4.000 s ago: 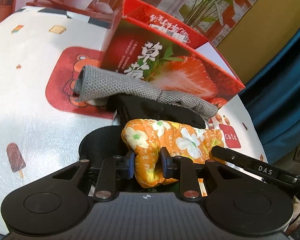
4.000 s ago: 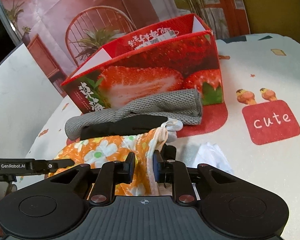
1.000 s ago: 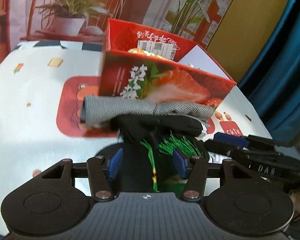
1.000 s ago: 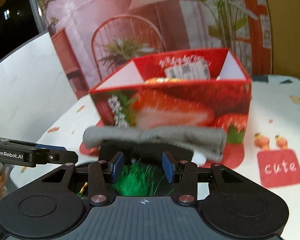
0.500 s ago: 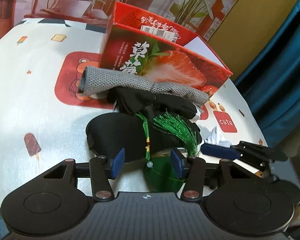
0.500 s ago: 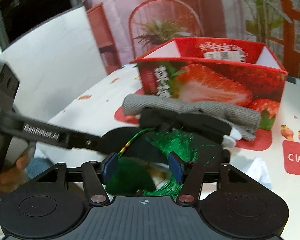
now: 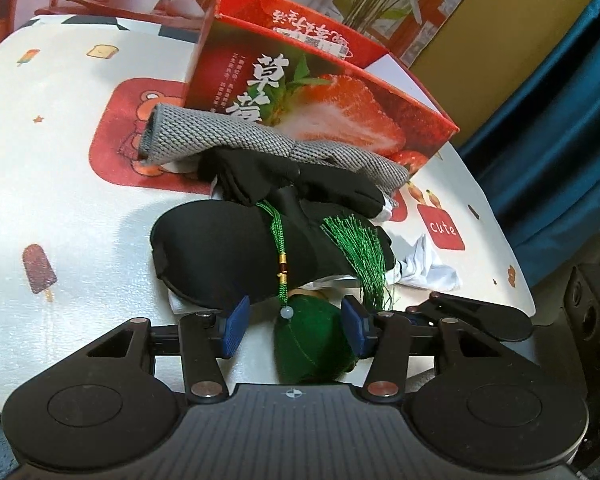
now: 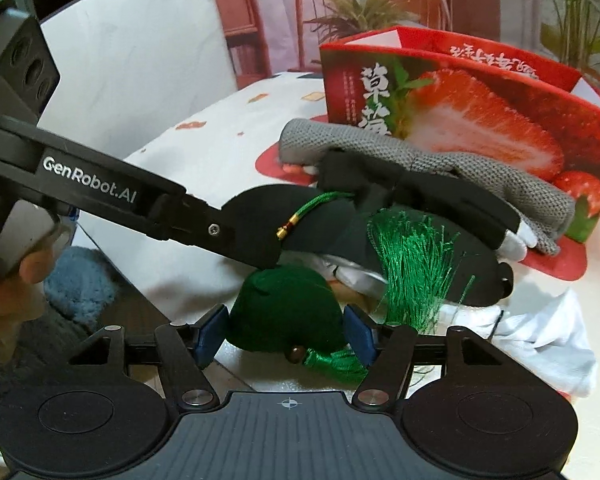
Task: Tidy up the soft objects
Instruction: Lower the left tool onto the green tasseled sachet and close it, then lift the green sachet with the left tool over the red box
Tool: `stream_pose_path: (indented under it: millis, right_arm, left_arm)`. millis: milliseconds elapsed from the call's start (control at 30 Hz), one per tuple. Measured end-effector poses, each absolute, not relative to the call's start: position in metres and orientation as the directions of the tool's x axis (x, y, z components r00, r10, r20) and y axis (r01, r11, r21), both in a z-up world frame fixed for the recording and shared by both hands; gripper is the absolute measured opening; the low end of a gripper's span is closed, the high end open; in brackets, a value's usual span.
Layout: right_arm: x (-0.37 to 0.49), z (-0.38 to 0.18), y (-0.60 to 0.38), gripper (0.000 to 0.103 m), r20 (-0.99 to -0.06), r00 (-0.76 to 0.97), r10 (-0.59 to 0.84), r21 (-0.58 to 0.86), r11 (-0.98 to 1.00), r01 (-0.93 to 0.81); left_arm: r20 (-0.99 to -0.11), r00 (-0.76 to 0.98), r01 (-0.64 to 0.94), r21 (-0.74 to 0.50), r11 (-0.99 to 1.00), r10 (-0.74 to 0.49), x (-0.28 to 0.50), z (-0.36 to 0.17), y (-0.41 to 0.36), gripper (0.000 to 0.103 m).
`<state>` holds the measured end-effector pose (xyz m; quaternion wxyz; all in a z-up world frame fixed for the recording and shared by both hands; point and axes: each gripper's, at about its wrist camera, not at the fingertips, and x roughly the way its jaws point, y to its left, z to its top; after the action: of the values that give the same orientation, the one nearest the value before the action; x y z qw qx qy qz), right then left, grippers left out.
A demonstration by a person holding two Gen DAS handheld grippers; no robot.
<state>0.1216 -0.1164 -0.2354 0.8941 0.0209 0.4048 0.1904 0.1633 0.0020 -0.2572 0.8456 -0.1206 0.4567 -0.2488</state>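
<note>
A dark green stuffed pouch (image 7: 314, 340) with a green cord and tassel (image 7: 360, 256) lies at the table's near edge, on a pile of soft things. My left gripper (image 7: 296, 324) is open, its blue pads on either side of the pouch. My right gripper (image 8: 286, 334) is also open around the same pouch (image 8: 284, 314), its pads close to the sides. Behind lie a black eye mask (image 7: 228, 252), a black glove (image 7: 300, 184) and a grey knitted cloth (image 7: 260, 140). The red strawberry box (image 7: 320, 92) stands open behind them.
A crumpled white cloth (image 7: 428, 268) lies right of the pile. The table edge is just under both grippers. The left gripper's arm (image 8: 112, 196) crosses the right wrist view from the left. Potted plants and a chair stand behind the box.
The orange floral cloth held four seconds ago is gone from the pile. Both grippers have come down and closer, and now straddle the green pouch, still open.
</note>
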Motion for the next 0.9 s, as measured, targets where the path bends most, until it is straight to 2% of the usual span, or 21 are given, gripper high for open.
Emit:
stream_pose_path:
  millis: [333,900]
  right_arm:
    - [0.128,-0.246,-0.127,0.064,-0.72,0.585,0.373,0.248,0.926,-0.286]
    - [0.13,-0.24,-0.129,0.058,-0.683,0.635,0.362,0.24,0.932,-0.273]
  left_arm:
    - [-0.717,0.41,0.318,-0.466,0.825,-0.563,0.168,-0.269,-0.005,0.054]
    - [-0.678,0.376,0.37,-0.515,0.773,-0.632,0.17,-0.268,-0.011,0.053]
